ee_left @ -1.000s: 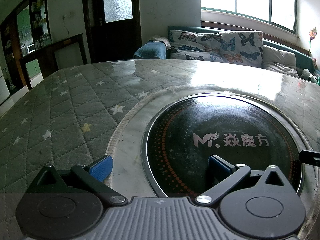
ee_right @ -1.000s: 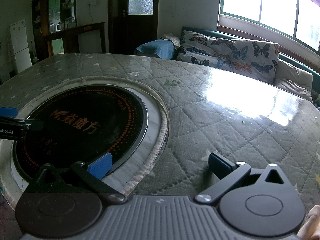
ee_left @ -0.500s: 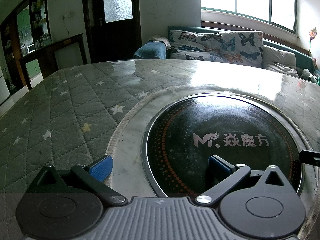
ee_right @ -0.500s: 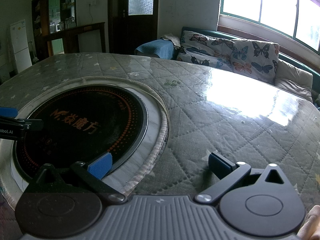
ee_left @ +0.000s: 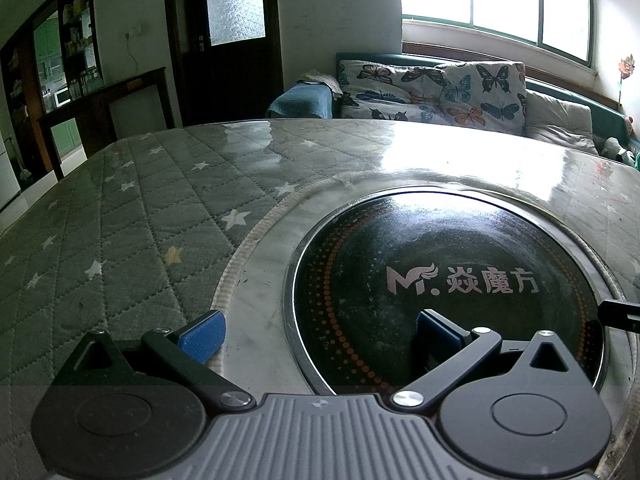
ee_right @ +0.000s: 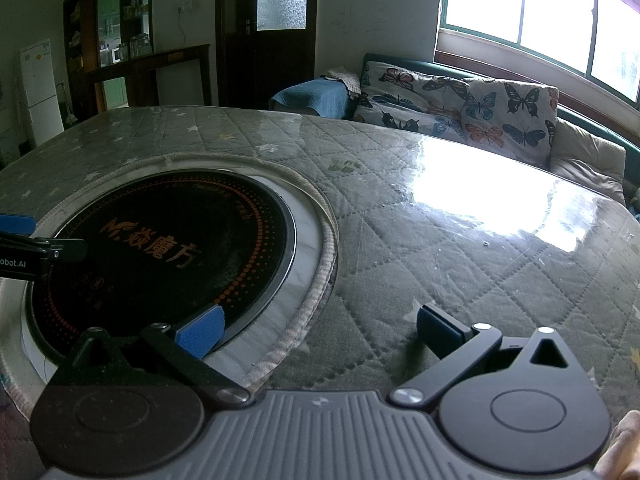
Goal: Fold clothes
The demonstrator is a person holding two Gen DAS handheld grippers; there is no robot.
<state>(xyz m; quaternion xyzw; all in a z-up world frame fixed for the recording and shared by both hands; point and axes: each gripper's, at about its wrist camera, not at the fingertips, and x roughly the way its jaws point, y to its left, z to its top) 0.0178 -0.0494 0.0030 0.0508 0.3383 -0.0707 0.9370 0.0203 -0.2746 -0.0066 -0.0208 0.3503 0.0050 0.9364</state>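
No garment lies on the table in either view. My left gripper [ee_left: 316, 334] is open and empty, low over the near rim of the black round cooktop [ee_left: 452, 280]. My right gripper [ee_right: 318, 332] is open and empty, low over the quilted table cover [ee_right: 460, 248] just right of the cooktop [ee_right: 160, 248]. The left gripper's fingers [ee_right: 24, 244] show at the left edge of the right wrist view. A tip of the right gripper [ee_left: 620, 314] shows at the right edge of the left wrist view.
A grey-green quilted star cover [ee_left: 120, 220] under glossy clear plastic covers the round table. A sofa with butterfly cushions [ee_left: 440, 88] and a blue folded cloth [ee_left: 304, 100] stands behind the table under the window. A dark door [ee_right: 264, 40] and shelves [ee_right: 120, 32] are at the back left.
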